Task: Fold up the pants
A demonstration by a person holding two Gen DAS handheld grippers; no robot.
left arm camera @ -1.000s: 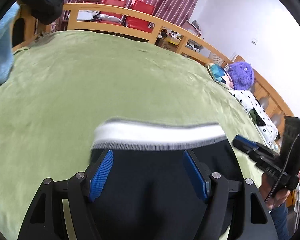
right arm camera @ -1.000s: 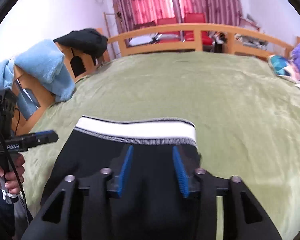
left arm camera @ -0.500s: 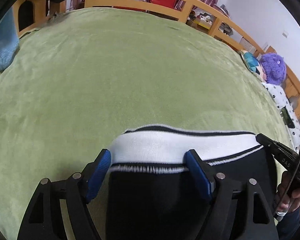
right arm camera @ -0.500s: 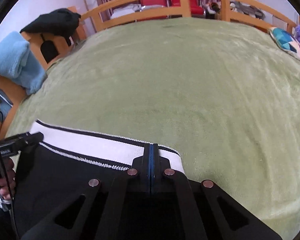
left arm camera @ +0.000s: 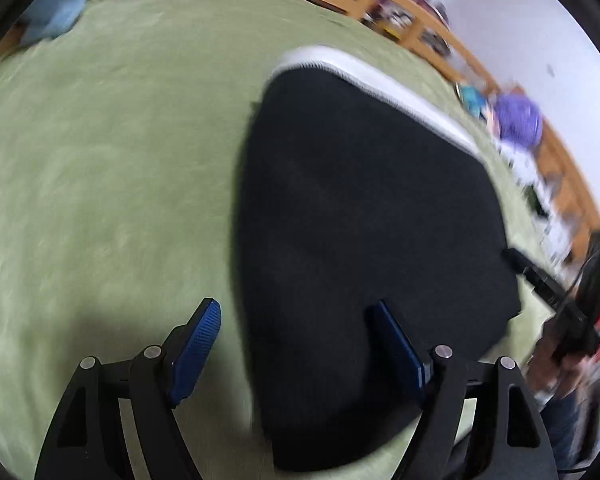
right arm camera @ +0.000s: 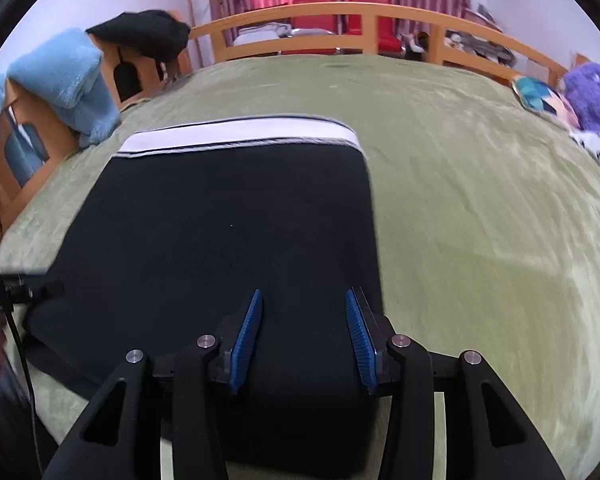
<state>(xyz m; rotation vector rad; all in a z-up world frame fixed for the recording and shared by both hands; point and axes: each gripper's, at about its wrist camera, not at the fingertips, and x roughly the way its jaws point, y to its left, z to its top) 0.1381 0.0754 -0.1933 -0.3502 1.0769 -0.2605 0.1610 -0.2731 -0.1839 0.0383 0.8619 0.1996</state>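
Note:
Black pants (left arm camera: 360, 200) with a white waistband (left arm camera: 380, 80) lie folded flat on the green blanket (left arm camera: 100, 160). My left gripper (left arm camera: 293, 308) is open over the near left edge of the pants, one finger above blanket and the other above black cloth. In the right wrist view the pants (right arm camera: 228, 232) stretch away to the waistband (right arm camera: 240, 136). My right gripper (right arm camera: 303, 296) hovers over their near right part. Its jaws are opening and the pads press on nothing. Each view catches the other gripper at the picture's side, hand-held.
A wooden bed rail (right arm camera: 300, 12) rings the far side, with red chairs (right arm camera: 364, 12) behind it. A blue towel (right arm camera: 64, 76) and a black garment (right arm camera: 144, 32) hang at the left. A purple plush (right arm camera: 592, 96) and a cushion (right arm camera: 540, 96) lie at the right.
The right gripper, shut at the waistband half a second ago, has its jaws apart. Both grippers have drawn back to the near end; the waistband now lies far off. The left gripper shifted left.

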